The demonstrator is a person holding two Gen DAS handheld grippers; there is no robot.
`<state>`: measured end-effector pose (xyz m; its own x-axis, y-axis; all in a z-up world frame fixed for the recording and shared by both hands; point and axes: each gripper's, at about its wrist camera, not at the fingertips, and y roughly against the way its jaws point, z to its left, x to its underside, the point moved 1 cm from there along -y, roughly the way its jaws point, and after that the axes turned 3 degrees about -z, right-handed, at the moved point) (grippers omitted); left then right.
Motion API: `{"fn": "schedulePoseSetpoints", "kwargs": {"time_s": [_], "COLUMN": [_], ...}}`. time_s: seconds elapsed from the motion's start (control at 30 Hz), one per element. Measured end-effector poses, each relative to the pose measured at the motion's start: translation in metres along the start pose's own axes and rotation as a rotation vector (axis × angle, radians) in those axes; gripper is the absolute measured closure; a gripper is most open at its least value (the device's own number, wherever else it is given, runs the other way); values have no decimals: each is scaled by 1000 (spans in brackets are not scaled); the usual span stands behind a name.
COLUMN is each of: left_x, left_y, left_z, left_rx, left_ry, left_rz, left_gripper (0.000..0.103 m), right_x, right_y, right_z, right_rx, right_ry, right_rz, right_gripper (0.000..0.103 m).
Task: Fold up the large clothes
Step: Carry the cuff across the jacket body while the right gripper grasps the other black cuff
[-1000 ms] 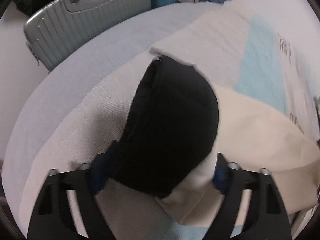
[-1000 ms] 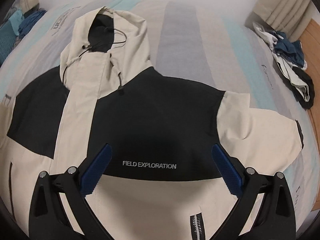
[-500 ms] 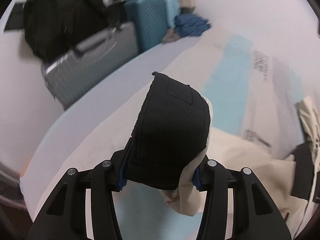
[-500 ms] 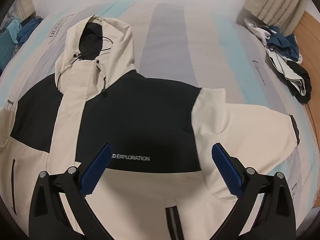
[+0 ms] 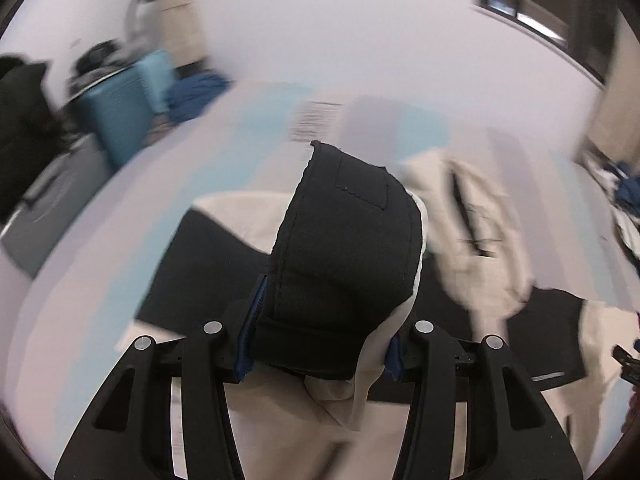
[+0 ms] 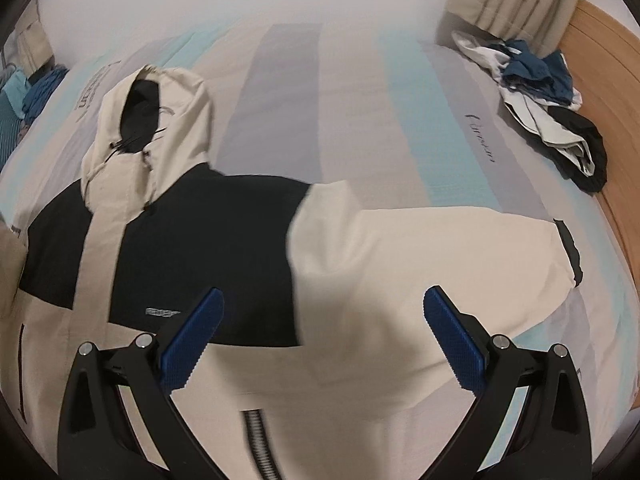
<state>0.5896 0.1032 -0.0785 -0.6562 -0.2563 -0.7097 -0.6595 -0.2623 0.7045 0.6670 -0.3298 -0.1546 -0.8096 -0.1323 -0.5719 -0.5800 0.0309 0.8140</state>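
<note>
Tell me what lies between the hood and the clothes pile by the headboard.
Only bare striped bedspread separates the hood from the clothes pile, in the right wrist view.

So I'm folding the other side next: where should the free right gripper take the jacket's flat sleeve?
Judging by its pose, grip the sleeve at its black cuff, coming from the outer bed side. The cuff lies flat at the free end, and the right gripper is open above it.

My left claw (image 5: 320, 356) is matte black plastic, with triangular cut-outs low in the frame, round silver screws on each finger and blue pads. My right claw (image 6: 320, 336) matches; its ribbed blue pads (image 6: 192, 340) show fully.
</note>
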Motion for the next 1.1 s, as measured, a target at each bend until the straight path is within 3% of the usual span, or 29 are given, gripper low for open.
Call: {"fn": "schedulePoseSetpoints", "kwargs": {"time_s": [0.27, 0.47, 0.67, 0.77, 0.87, 1.1], "left_x": [57, 106, 136, 139, 134, 140], "left_y": [-32, -35, -55, -54, -47, -36], "left_z": [-210, -325, -357, -361, -368, -411], "left_rx": [159, 186, 132, 109, 166, 323], "left_ry": [-168, -299, -354, -341, -310, -345], "left_rz": [93, 127, 183, 190, 192, 191], "left_gripper": [55, 55, 52, 32, 18, 8], "right_x": [19, 44, 68, 75, 76, 67], "right_y": [-14, -12, -7, -10, -14, -25], "right_z": [-73, -142, -186, -198, -214, -266], "right_rx": [37, 80, 94, 98, 86, 135], "right_ry": [-35, -69, -97, -98, -121, -132], "right_rz": [6, 28, 45, 50, 56, 61], "right_gripper": [7, 7, 7, 7, 7, 7]}}
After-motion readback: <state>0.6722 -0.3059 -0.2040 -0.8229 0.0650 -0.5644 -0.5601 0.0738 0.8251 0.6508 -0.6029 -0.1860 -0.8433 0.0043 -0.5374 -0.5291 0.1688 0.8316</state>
